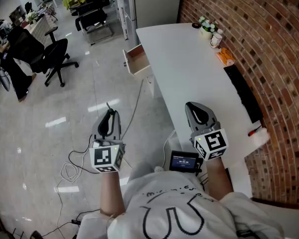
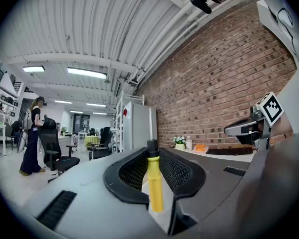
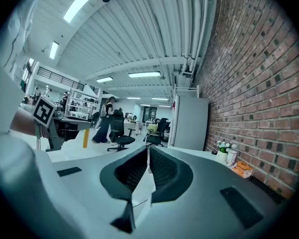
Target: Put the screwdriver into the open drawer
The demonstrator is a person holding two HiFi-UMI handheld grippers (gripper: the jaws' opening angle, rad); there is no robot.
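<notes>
My left gripper (image 2: 152, 159) clamps the screwdriver (image 2: 155, 183), right gripper (image 3: 147, 151) pinched empty; I'd carry it steadily to the drawer (image 1: 138, 59)

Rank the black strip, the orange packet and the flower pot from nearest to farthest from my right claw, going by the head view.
From the right claw:
1. Black strip: to its right, along the brick wall.
2. Orange packet: farther along that wall.
3. Flower pot: at the far end of the table.
</notes>
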